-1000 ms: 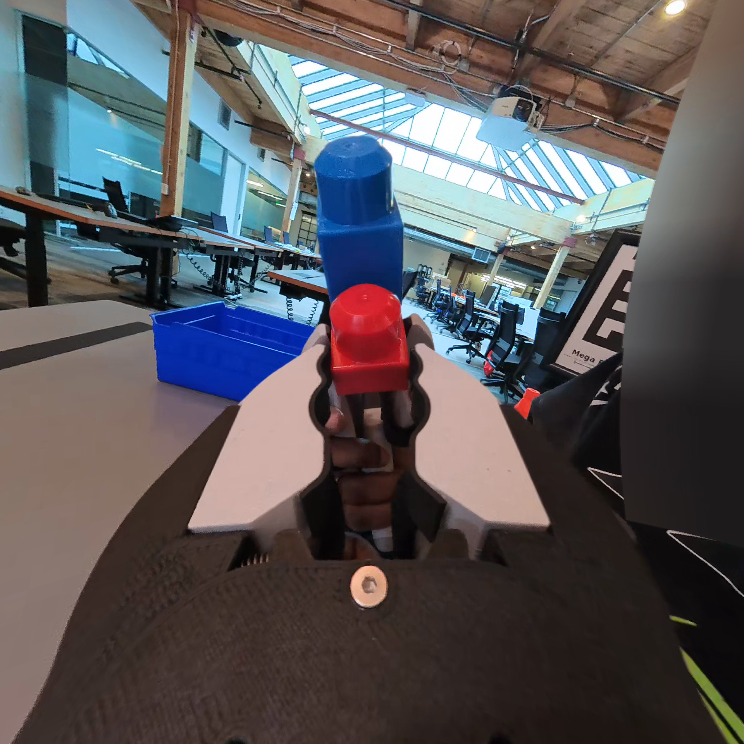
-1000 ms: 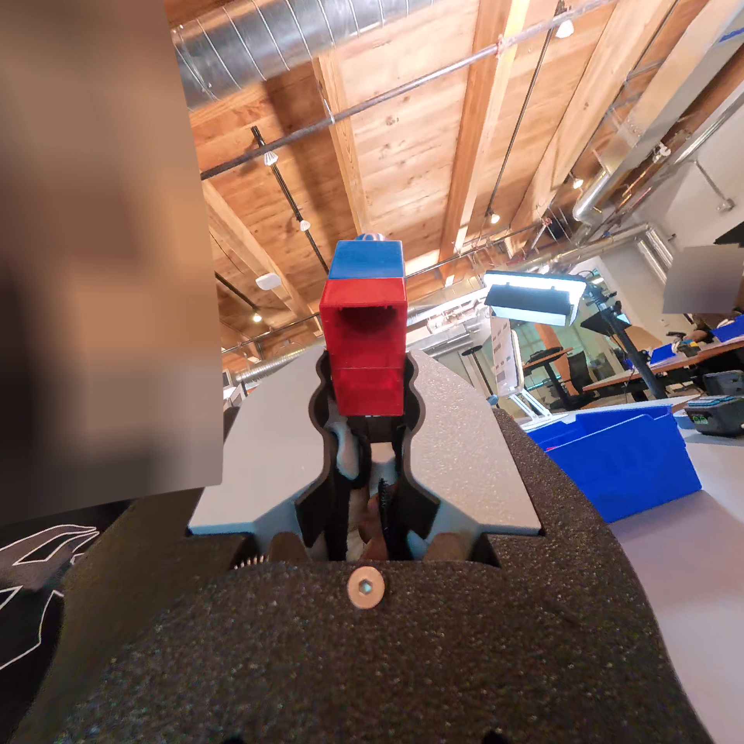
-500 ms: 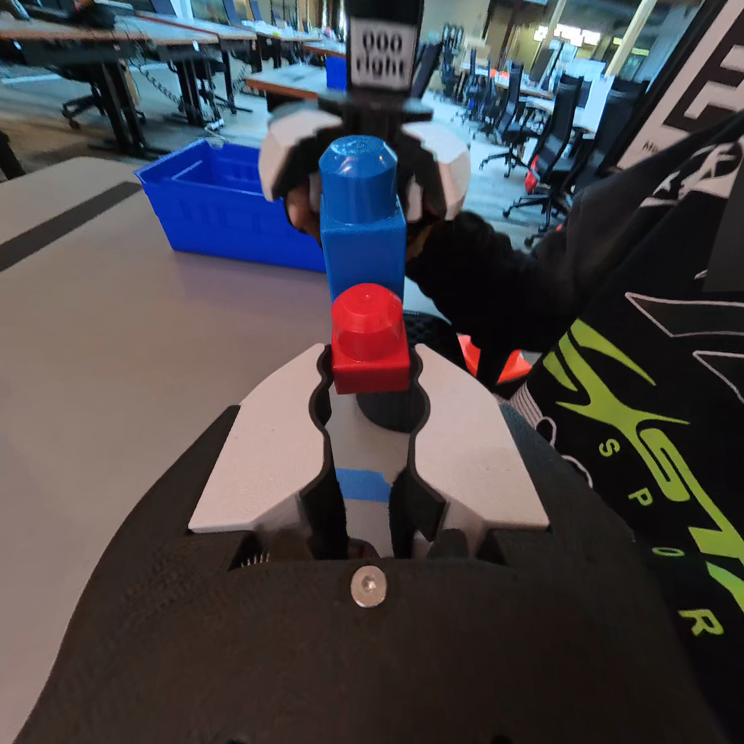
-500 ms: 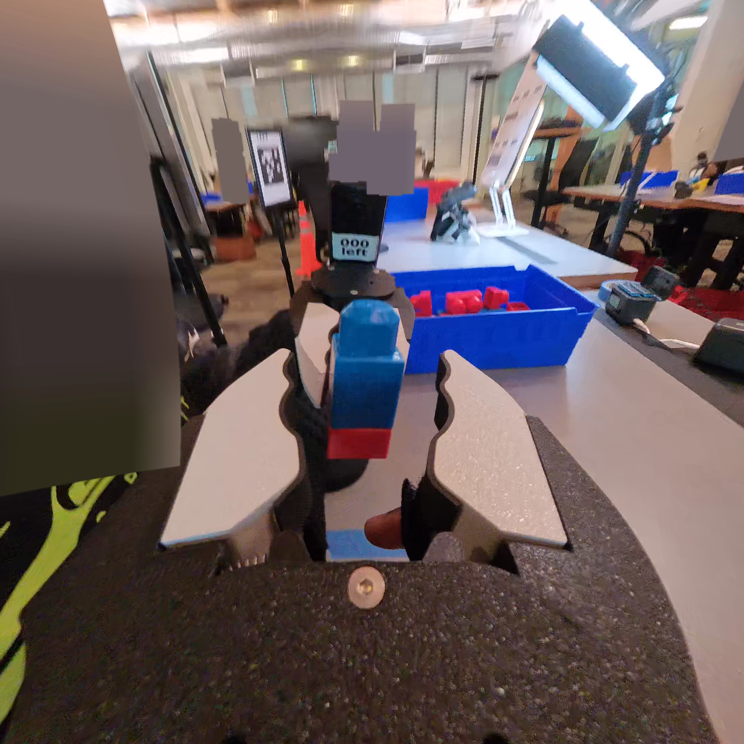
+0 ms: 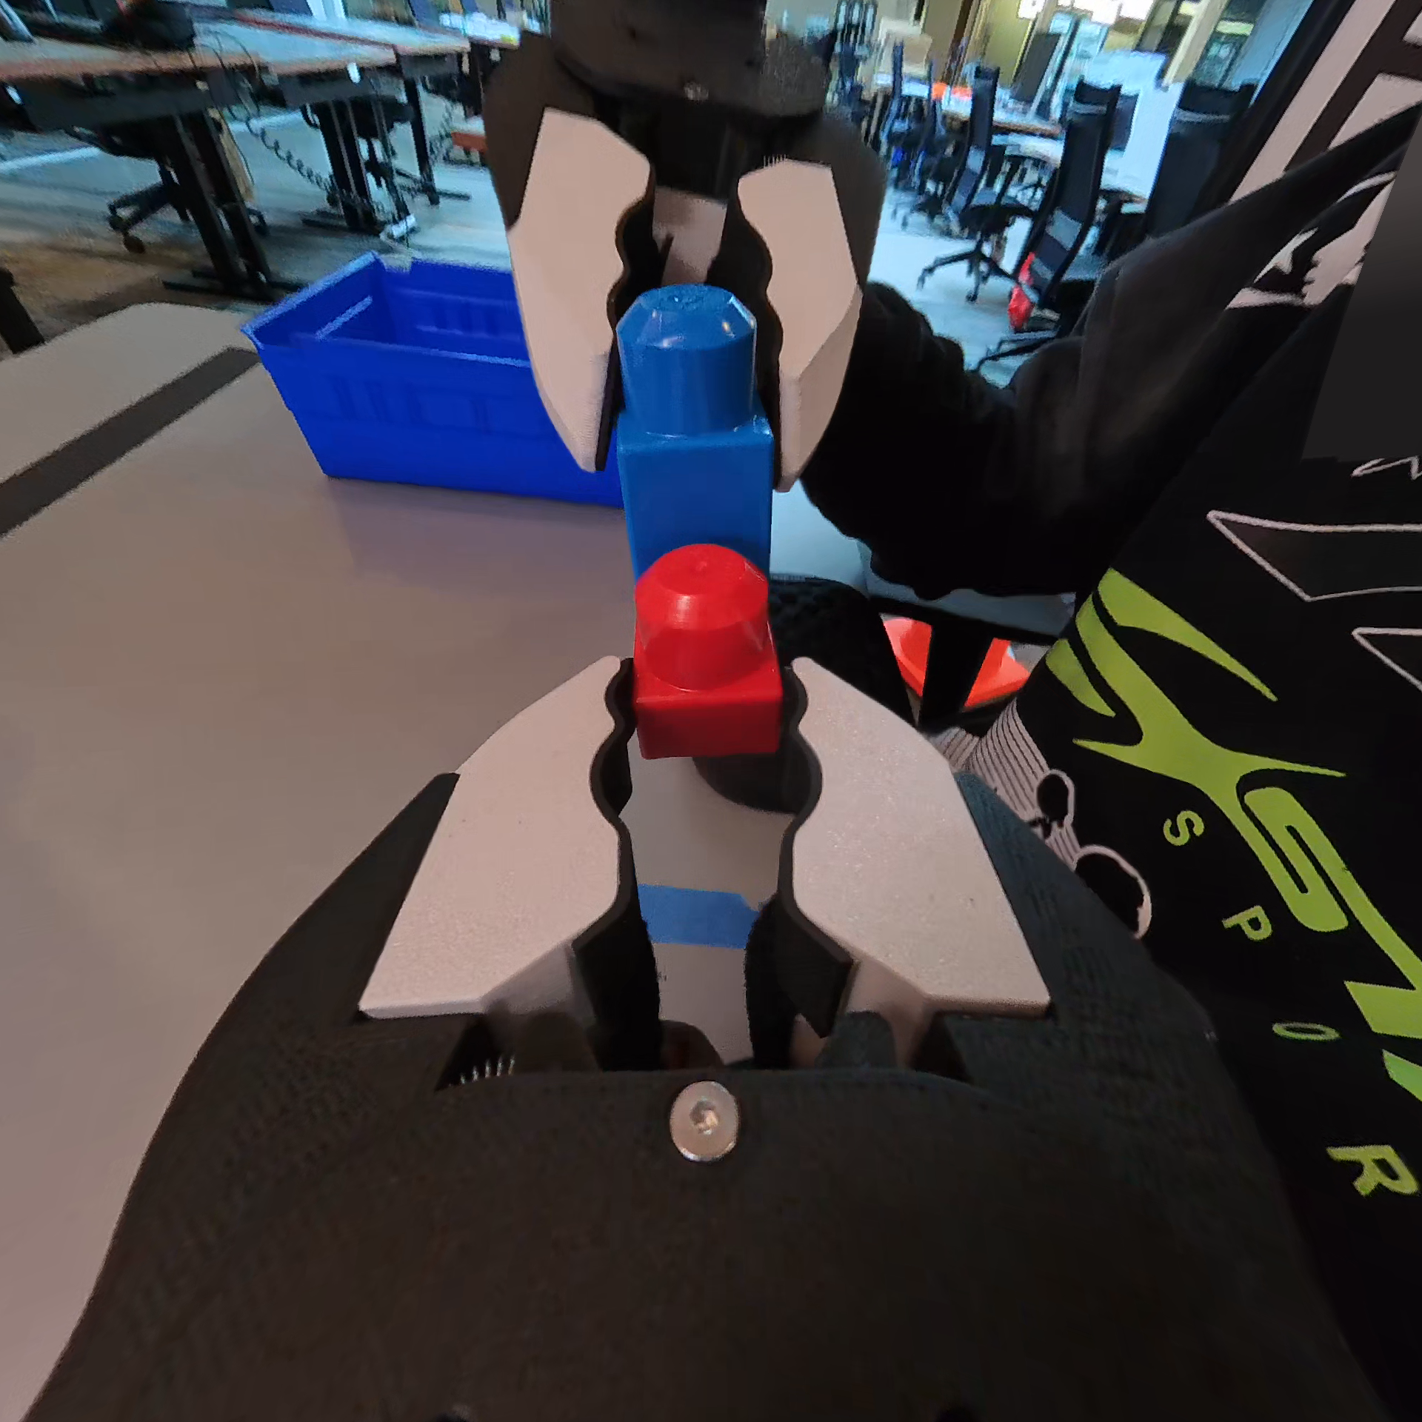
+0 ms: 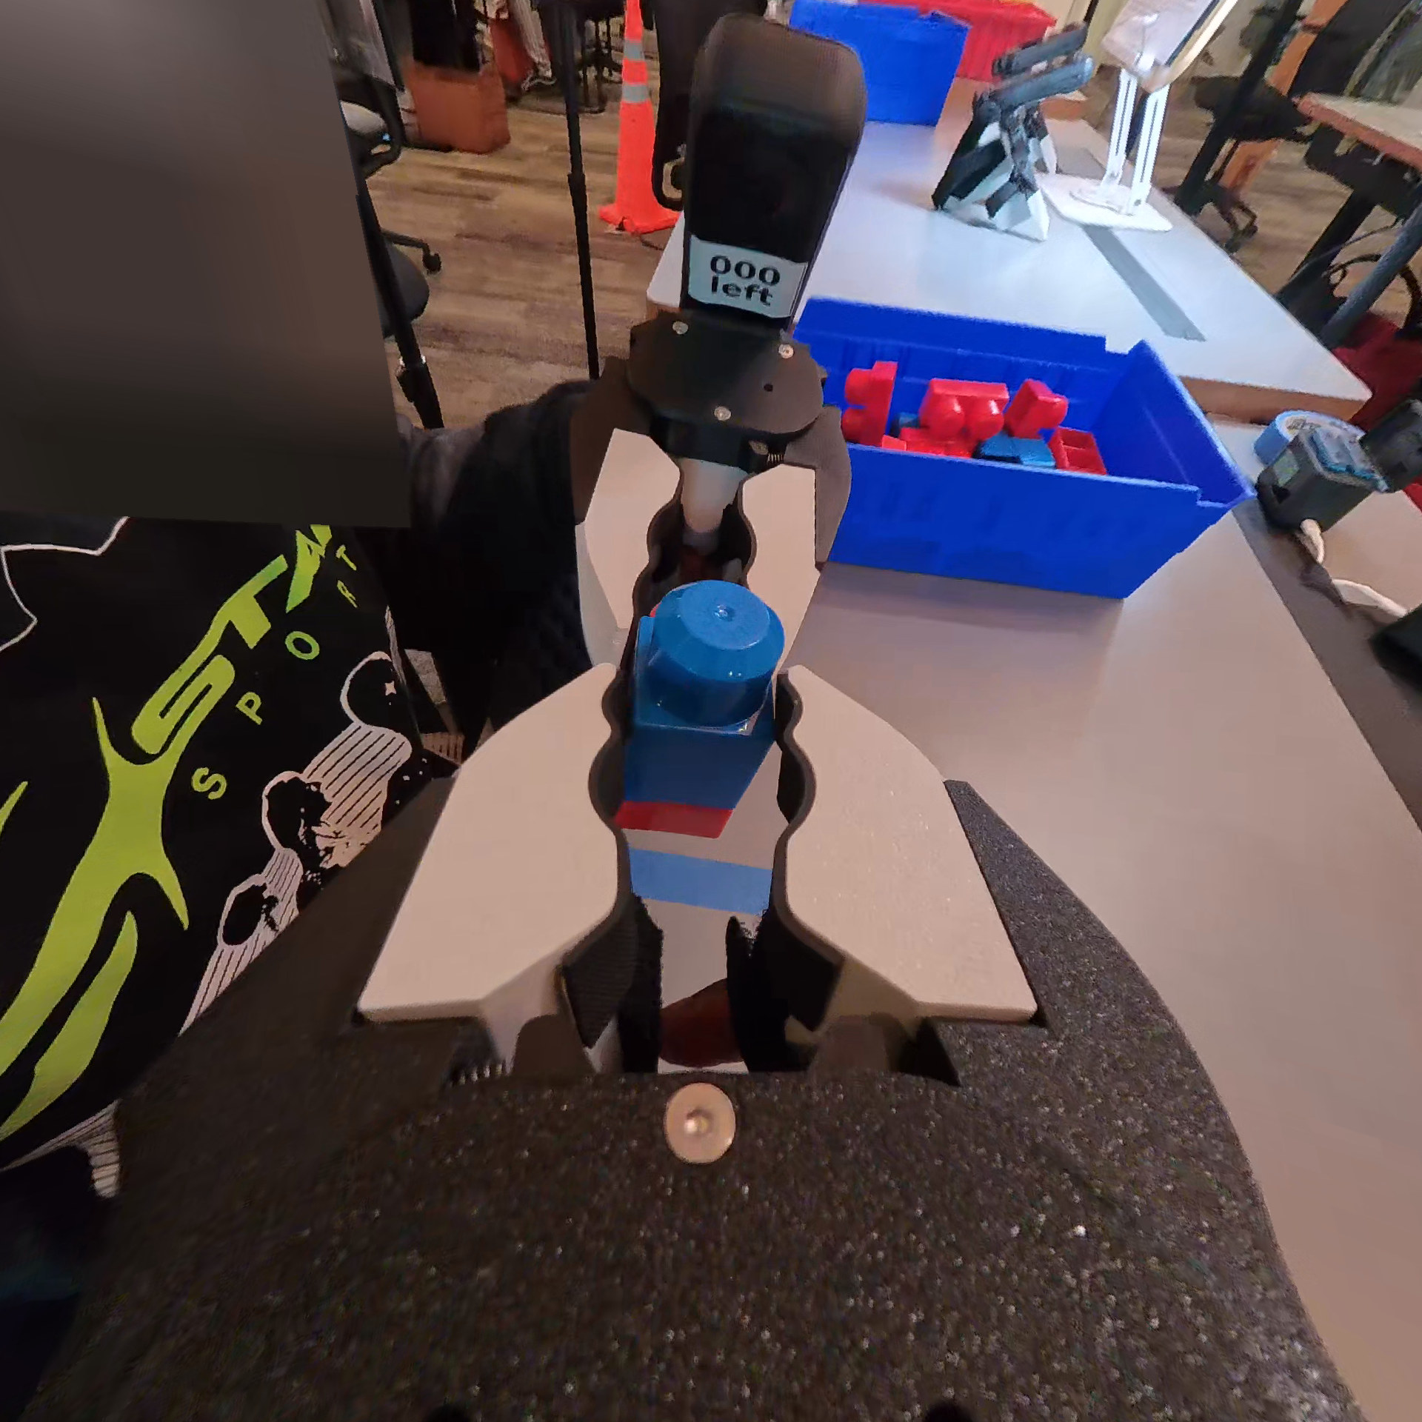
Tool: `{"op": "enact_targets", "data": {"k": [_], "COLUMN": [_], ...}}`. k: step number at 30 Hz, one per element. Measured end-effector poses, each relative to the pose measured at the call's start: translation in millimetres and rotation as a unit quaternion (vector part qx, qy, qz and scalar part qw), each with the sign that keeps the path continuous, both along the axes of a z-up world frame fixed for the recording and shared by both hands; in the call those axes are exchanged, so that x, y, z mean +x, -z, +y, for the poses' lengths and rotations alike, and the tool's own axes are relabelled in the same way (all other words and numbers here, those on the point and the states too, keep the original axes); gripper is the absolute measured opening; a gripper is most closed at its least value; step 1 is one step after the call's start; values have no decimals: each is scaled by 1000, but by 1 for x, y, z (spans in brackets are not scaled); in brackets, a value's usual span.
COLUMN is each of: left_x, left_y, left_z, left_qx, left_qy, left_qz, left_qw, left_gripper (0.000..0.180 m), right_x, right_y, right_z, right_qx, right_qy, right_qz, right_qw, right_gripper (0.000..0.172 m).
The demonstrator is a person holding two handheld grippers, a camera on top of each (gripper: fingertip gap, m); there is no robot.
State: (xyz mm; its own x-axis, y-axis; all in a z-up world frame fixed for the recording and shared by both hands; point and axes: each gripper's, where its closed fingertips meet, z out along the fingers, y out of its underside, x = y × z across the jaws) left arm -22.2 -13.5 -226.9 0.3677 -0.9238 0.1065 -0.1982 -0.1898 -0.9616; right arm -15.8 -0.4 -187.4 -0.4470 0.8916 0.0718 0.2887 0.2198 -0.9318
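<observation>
- Since half a second ago, the right gripper (image 6: 700, 692) has been closed onto the blue block (image 6: 696, 723).
- A red block (image 5: 704, 692) is clamped by the left gripper (image 5: 704, 696), stud-joined beneath the blue one above the grey table (image 5: 269, 654).

Open office with wood floor (image 6: 500, 223), desks (image 5: 231, 54) and black chairs (image 5: 993, 177).
</observation>
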Motion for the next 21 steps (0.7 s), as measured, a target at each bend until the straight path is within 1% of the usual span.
{"op": "enact_targets", "data": {"k": [2, 3, 4, 8, 10, 13, 16, 19, 21], "left_x": [-1, -3, -5, -14, -17, -21, -23, -28, -27], "left_y": [-8, -10, -11, -11, -5, 9, 19, 20, 22], "left_z": [2, 5, 9, 29, 36, 45, 49, 51, 51], "left_qx": [17, 27, 35, 69, 72, 52, 35, 53, 56], "left_qy": [-9, -20, -35, -113, -147, -178, -186, -207, -211], "left_qz": [-22, -27, -31, -62, -90, -123, -113, -111, -111], "left_qw": [1000, 999, 998, 989, 982, 975, 975, 971, 970], "left_gripper": [37, 41, 51, 80, 83, 82, 82, 82, 82], "right_x": [1, 1, 2, 11, 19, 35, 58, 89, 116], "right_y": [-6, -8, -9, -8, -11, -16, -24, -27, -27], "right_z": [1, 3, 6, 23, 34, 55, 84, 121, 149], "right_qx": [-3, -2, 1, 28, 36, 43, 49, 58, 64], "right_qy": [4, 10, 18, 69, 100, 153, 221, 308, 374], "right_qz": [18, 25, 27, 21, 21, 21, 20, 3, -16], "right_qw": [1000, 1000, 999, 997, 994, 987, 974, 950, 925], "right_gripper": [36, 36, 36, 36, 36, 36, 36, 36, 36]}}
